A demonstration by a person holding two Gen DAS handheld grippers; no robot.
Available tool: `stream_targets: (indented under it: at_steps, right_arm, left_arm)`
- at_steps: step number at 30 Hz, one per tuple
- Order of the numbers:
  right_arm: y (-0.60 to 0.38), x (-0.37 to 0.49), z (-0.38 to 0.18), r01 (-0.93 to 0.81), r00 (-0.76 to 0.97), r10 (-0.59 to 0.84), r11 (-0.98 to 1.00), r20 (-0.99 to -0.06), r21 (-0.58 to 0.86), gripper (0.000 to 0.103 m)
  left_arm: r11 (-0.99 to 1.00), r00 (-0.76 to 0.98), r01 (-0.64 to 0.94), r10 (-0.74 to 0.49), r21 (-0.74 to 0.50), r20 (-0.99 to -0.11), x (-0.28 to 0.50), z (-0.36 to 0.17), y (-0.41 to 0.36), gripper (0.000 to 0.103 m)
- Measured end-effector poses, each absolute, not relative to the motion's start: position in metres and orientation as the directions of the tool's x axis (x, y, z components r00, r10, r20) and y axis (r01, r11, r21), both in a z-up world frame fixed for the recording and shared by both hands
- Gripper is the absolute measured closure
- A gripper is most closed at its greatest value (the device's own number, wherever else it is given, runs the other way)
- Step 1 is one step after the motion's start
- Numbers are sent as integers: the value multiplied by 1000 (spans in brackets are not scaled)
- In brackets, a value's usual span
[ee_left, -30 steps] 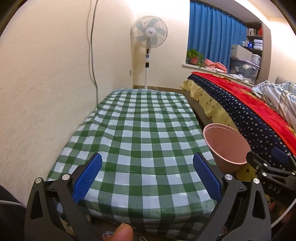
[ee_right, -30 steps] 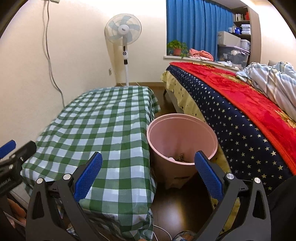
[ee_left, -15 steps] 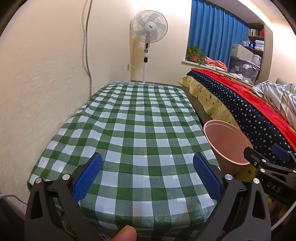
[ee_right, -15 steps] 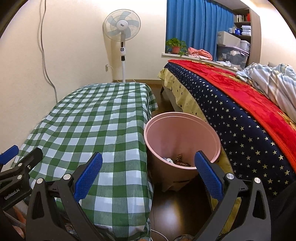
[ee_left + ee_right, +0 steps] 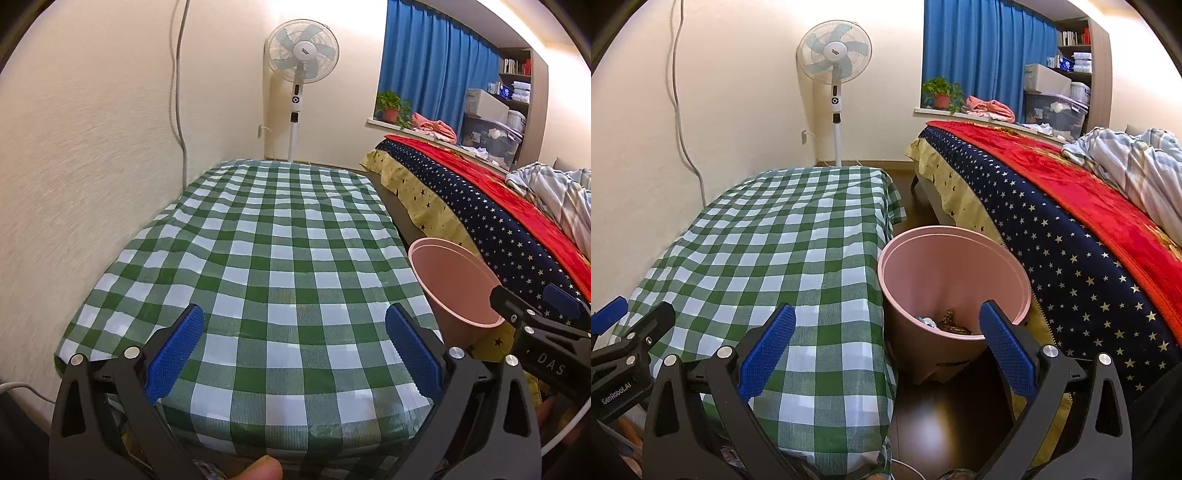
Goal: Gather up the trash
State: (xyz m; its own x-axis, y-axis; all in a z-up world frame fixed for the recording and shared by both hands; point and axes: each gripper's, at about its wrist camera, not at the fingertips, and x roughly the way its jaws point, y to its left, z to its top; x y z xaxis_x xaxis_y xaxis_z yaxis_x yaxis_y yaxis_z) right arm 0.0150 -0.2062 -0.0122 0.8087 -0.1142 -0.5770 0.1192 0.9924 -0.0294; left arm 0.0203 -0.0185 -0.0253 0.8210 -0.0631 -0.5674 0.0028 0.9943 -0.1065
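Note:
A pink trash bin (image 5: 955, 291) stands on the dark floor between the checked table (image 5: 783, 251) and the bed; some trash (image 5: 945, 323) lies at its bottom. It also shows in the left wrist view (image 5: 456, 284) at the right. My left gripper (image 5: 295, 354) is open and empty, held over the near end of the green-and-white checked table (image 5: 280, 258). My right gripper (image 5: 886, 350) is open and empty, in front of the bin's near rim. No loose trash shows on the tablecloth.
A bed with a navy star cover and red blanket (image 5: 1071, 221) runs along the right. A standing fan (image 5: 833, 62) is at the far wall. A cable (image 5: 177, 92) hangs down the left wall. Dark floor (image 5: 942, 417) lies below the bin.
Both grippers have pulled back and risen a little, so the table and bin look farther and lower. Both stay open and empty.

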Motion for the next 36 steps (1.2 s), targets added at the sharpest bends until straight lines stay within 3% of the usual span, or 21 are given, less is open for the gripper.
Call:
stream_targets:
  at_steps: [36]
  right_arm:
    - [-205,14,-12,117,809,-113,993,-577,-30,5]
  left_arm:
    - [993,823,5,-72,-119,-563,17,-24,-20,8]
